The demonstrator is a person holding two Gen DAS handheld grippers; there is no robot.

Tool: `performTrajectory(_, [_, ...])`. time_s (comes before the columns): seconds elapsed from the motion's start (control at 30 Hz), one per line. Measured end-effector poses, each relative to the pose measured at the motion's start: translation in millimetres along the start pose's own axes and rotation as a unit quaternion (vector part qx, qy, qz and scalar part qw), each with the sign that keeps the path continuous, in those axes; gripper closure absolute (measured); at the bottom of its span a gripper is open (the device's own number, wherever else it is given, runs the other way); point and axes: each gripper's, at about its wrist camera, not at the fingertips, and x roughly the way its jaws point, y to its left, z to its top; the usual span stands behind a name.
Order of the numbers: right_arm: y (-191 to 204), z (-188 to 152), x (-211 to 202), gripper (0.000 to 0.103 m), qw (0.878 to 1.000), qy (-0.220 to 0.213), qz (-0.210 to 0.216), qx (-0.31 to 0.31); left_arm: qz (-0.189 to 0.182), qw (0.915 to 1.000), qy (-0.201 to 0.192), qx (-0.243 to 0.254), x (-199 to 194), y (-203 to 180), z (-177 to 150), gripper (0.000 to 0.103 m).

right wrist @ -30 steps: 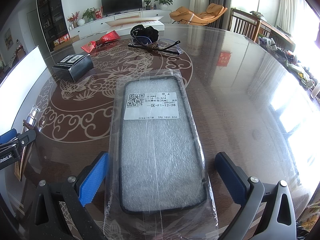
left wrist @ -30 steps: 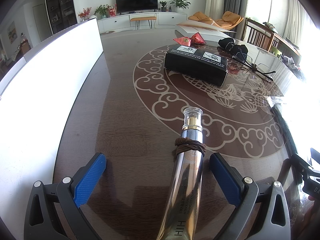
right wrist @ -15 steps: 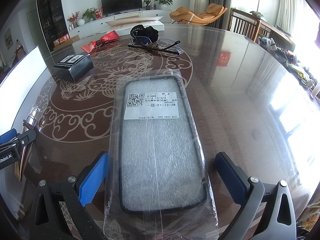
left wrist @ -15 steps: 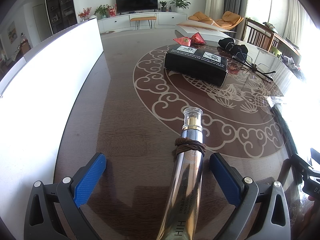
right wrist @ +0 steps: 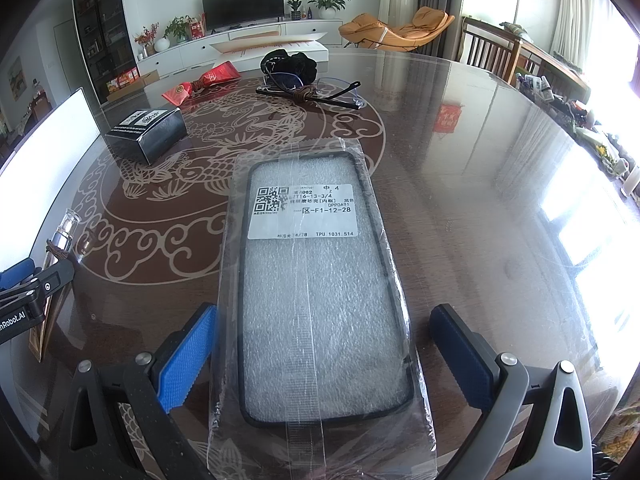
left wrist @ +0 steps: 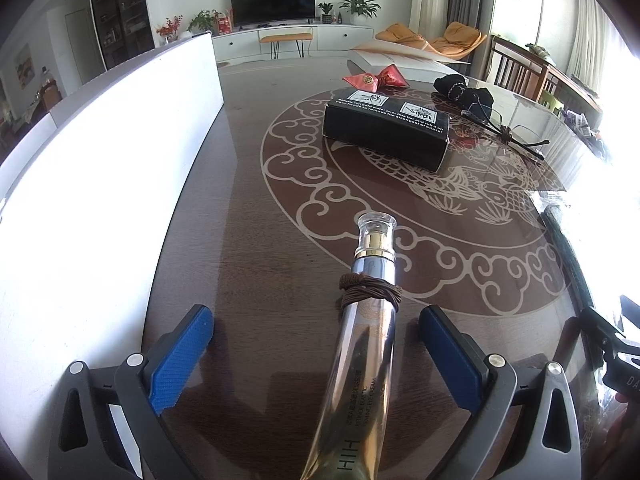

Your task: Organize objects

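Observation:
A shiny eye-cream tube (left wrist: 362, 344) with a clear cap and a brown hair tie (left wrist: 370, 286) wound round it lies on the table, between the wide-apart fingers of my open left gripper (left wrist: 316, 330); neither pad touches it. A bagged black phone case (right wrist: 322, 288) with a white label lies flat between the fingers of my open right gripper (right wrist: 324, 330), with gaps on both sides. The tube (right wrist: 60, 240) and the left gripper show at the right wrist view's left edge.
A black box (left wrist: 386, 132), a red pouch (left wrist: 376, 78), a black cloth bundle (left wrist: 460, 88) and glasses (left wrist: 508, 132) lie farther out on the glass-topped patterned table (left wrist: 248, 216). A tall white panel (left wrist: 100, 152) runs along the left. Chairs stand at the far right.

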Motion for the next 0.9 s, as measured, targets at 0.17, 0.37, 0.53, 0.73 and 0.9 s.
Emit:
performTrajectory(0.17, [0.0,-0.2,-0.1,0.0,1.0,0.0,0.0,0.0,0.0,1.0,0.0,0.0,0.2,0.0,-0.2,0.0])
performTrajectory(0.37, [0.0,-0.4,-0.2,0.0,1.0,0.0,0.0,0.0,0.0,1.0,0.0,0.0,0.2,0.0,-0.2,0.0])
performTrajectory(0.53, [0.0,-0.6,-0.4,0.0,1.0,0.0,0.0,0.0,0.0,1.0,0.0,0.0,-0.1,-0.2,0.1,0.0])
performTrajectory(0.73, [-1.2,1.9,-1.4,0.0,1.0,0.017,0.008,-0.009,-0.075,0.9946,0.061,0.038,2.4,-15.4,15.9,0.0])
performTrajectory(0.9, [-12.5,26.6,7.8,0.0,0.991,0.121,0.055,-0.007,-0.076,0.985,0.092,0.125,5.4,-47.4,17.8,0.0])
